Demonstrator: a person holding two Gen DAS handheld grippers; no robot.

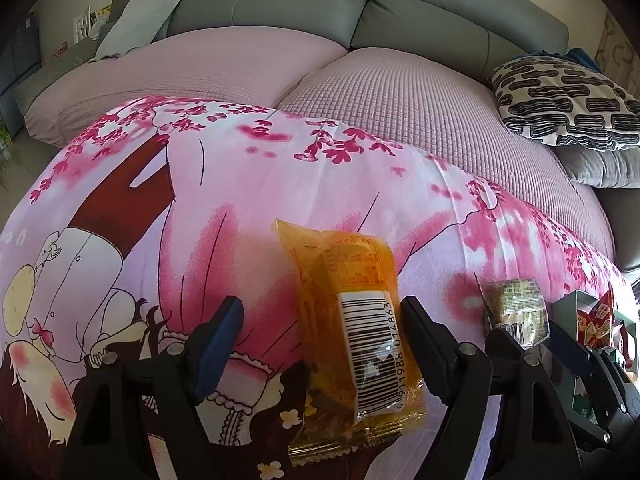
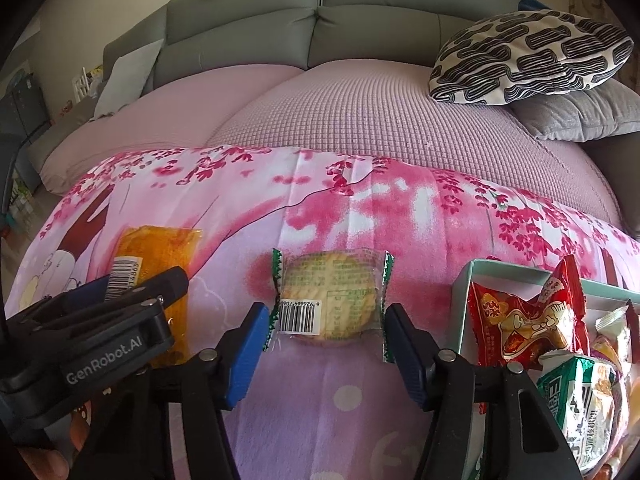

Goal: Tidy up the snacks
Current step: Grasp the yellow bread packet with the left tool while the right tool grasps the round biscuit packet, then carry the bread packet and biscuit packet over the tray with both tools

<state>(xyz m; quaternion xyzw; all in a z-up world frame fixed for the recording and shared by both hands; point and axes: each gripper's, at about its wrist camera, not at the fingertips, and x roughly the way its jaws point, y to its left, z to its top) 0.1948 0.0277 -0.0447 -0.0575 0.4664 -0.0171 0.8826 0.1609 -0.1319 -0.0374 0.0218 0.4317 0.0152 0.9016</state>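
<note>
An orange snack packet (image 1: pixel 352 320) with a barcode lies on the pink cartoon cloth between the spread fingers of my left gripper (image 1: pixel 320 328), nearer the right finger; the gripper is open. It also shows in the right wrist view (image 2: pixel 156 272). A round biscuit in a clear wrapper (image 2: pixel 328 296) lies between the spread fingers of my right gripper (image 2: pixel 324 332), which is open around it without gripping. The biscuit also shows in the left wrist view (image 1: pixel 516 312). A pale green box (image 2: pixel 468 280) at the right holds several snack packets, a red one (image 2: pixel 520 320) among them.
The pink cloth (image 2: pixel 360 208) covers a low surface in front of a grey sofa with pink seat covers (image 2: pixel 360 112). A black-and-white patterned pillow (image 2: pixel 528 56) and a grey cushion (image 2: pixel 580 112) lie at the right. The left gripper (image 2: pixel 92 320) sits just left of my right gripper.
</note>
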